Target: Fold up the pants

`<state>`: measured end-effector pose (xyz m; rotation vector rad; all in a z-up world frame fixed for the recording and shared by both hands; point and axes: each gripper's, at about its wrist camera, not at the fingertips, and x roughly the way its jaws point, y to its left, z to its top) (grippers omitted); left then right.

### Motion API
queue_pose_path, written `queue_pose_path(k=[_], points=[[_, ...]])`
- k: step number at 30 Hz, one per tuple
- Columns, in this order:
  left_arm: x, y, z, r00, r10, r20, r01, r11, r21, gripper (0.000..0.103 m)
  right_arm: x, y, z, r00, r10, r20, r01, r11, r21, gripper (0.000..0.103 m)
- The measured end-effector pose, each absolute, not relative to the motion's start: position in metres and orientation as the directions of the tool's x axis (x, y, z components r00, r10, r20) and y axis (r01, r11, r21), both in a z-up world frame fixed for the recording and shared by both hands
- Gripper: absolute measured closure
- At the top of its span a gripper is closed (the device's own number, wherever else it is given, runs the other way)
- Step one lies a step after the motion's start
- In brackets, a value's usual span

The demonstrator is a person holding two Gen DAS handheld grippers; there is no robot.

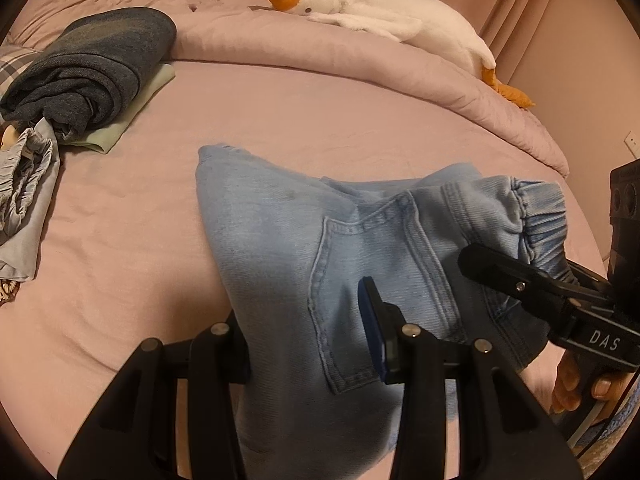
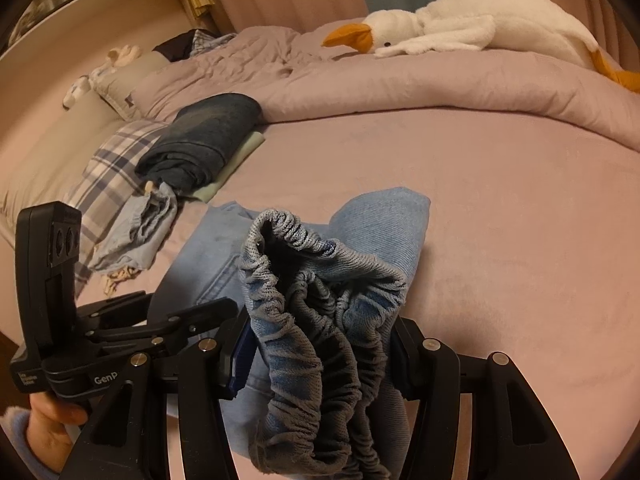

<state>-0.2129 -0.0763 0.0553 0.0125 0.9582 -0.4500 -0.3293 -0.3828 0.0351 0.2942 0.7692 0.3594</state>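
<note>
The light blue pants lie on the bed, near side. The left hand-held gripper grips the pants; the right hand-held gripper grips their bunched elastic waistband.

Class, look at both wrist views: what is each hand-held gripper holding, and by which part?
Both hold the light blue jeans. The right hand-held gripper clamps the bunched elastic waistband; the left hand-held gripper grips the seat beside the back pocket.
</note>
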Motion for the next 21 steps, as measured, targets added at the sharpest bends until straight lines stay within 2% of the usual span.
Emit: queue_pose_path(k=[21], points=[[-0.211,-0.073,0.045,0.489,-0.299,-0.819,0.335,0.932,-0.140,0.058,-0.319,-0.406,0.014,0.630,0.427,-0.649,-0.132,0.882,0.452,0.044]])
